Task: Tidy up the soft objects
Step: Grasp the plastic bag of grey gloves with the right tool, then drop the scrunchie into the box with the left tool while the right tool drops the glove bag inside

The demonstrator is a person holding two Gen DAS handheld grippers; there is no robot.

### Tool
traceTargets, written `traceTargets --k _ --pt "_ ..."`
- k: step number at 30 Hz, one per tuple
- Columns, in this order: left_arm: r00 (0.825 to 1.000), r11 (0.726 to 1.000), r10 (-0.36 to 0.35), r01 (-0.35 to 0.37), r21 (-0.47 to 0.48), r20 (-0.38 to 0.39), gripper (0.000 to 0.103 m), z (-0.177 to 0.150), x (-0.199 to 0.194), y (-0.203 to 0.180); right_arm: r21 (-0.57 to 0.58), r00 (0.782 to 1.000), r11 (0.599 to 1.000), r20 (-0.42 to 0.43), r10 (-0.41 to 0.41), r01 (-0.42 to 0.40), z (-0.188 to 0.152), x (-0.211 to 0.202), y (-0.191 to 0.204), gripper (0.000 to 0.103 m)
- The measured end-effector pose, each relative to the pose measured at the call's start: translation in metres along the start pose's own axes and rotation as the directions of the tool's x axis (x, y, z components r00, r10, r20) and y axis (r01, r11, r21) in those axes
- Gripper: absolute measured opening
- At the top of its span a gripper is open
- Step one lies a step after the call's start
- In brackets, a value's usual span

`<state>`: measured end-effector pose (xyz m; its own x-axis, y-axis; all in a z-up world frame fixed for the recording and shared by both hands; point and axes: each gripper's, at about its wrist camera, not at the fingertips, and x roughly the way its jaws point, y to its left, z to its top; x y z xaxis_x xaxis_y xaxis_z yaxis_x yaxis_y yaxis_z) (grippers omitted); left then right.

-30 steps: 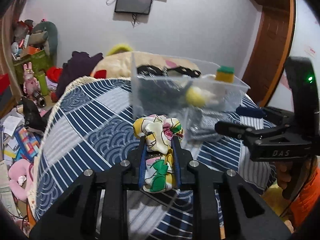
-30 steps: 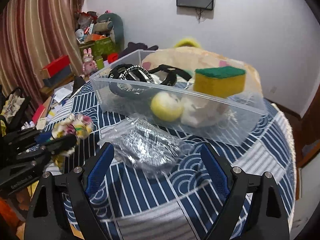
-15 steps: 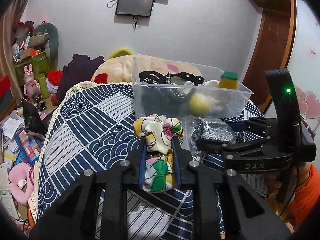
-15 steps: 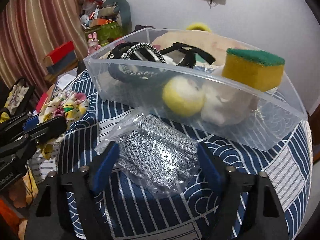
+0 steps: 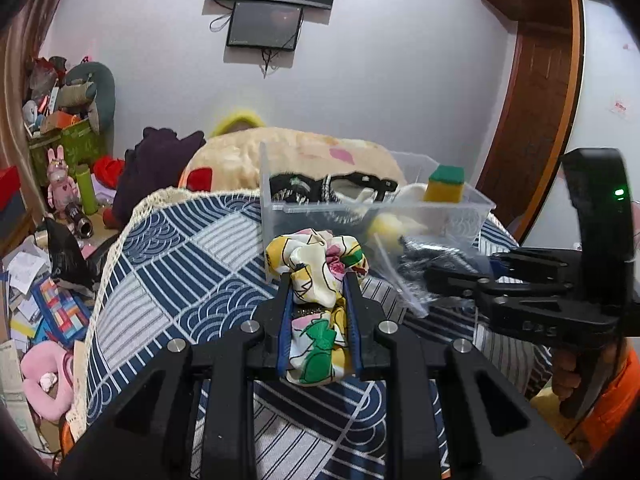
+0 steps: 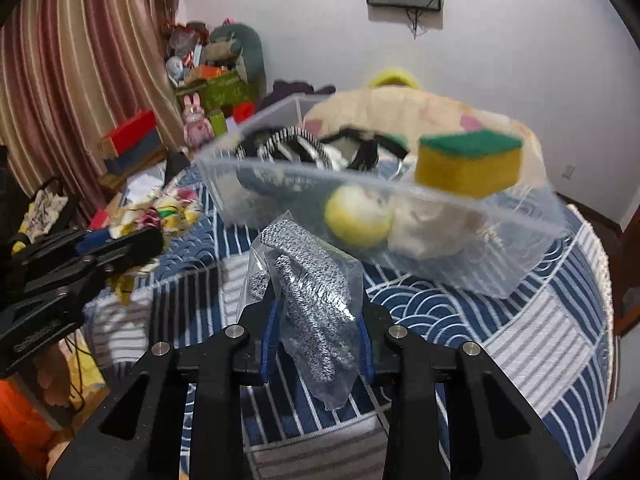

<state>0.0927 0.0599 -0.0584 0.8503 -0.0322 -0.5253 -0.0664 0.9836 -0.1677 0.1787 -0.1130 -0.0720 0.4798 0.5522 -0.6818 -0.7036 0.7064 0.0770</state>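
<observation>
My left gripper is shut on a floral fabric scrunchie and holds it above the blue patterned tablecloth. My right gripper is shut on a clear bag of grey knit gloves, lifted in front of the clear plastic bin. The bin holds a yellow-green sponge, a yellow ball, a cream soft thing and black headbands. In the left wrist view the bin stands behind the scrunchie, and the right gripper is at right with the bag.
A beige cushion lies behind the bin. Toys, boxes and papers clutter the floor at left. A striped curtain hangs at left, a wooden door at right. The table edge has lace trim.
My right gripper closed on the bagged gloves and lifted them off the cloth toward the bin. My left gripper kept hold of the scrunchie and rose slightly.
</observation>
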Motion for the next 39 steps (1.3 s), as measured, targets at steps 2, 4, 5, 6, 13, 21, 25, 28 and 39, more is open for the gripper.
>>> traceTargets --k 2,4,5,6,13,21,25,28,39 --pt "1.0 1.0 -0.002 0.002 0.006 0.015 0.023 0.005 -0.002 -0.002 0.0 0.999 1.0 0.033 -0.003 0.003 0.003 -0.011 0.0 0.029" --pt "1.0 1.0 -0.009 0.008 0.008 0.026 0.023 0.01 -0.004 -0.003 -0.001 0.998 1.0 0.069 -0.007 0.007 0.008 -0.023 0.001 0.029" --pt "0.999 1.0 -0.015 0.015 0.007 0.033 0.023 0.013 -0.005 -0.003 -0.003 0.996 1.0 0.091 -0.015 0.016 0.01 -0.029 0.001 0.029" --pt "0.999 1.0 -0.021 0.021 0.006 0.038 0.023 0.017 -0.005 -0.003 -0.005 0.994 1.0 0.11 -0.022 0.023 0.013 -0.033 0.001 0.029" --pt "0.995 0.999 -0.027 0.024 0.03 0.095 0.023 0.044 -0.007 -0.01 0.011 0.976 0.998 0.208 -0.063 0.062 0.038 -0.046 0.0 0.029" --pt "0.994 0.998 -0.056 0.055 0.022 0.092 0.023 0.07 0.012 -0.011 0.025 0.957 0.994 0.268 -0.11 0.108 0.06 -0.046 -0.001 0.029" --pt "0.996 0.999 -0.046 0.044 0.028 0.076 0.023 0.077 0.027 -0.01 0.04 0.954 0.992 0.273 -0.126 0.12 0.071 -0.041 -0.006 0.029" --pt "0.997 0.999 -0.042 0.04 0.03 0.059 0.023 0.081 0.041 -0.01 0.059 0.956 0.991 0.261 -0.135 0.124 0.077 -0.033 -0.012 0.029" --pt "0.998 0.998 -0.059 0.059 0.006 -0.038 0.023 0.089 0.093 -0.009 0.084 0.977 0.986 0.142 -0.157 0.146 0.084 0.01 -0.03 0.029"
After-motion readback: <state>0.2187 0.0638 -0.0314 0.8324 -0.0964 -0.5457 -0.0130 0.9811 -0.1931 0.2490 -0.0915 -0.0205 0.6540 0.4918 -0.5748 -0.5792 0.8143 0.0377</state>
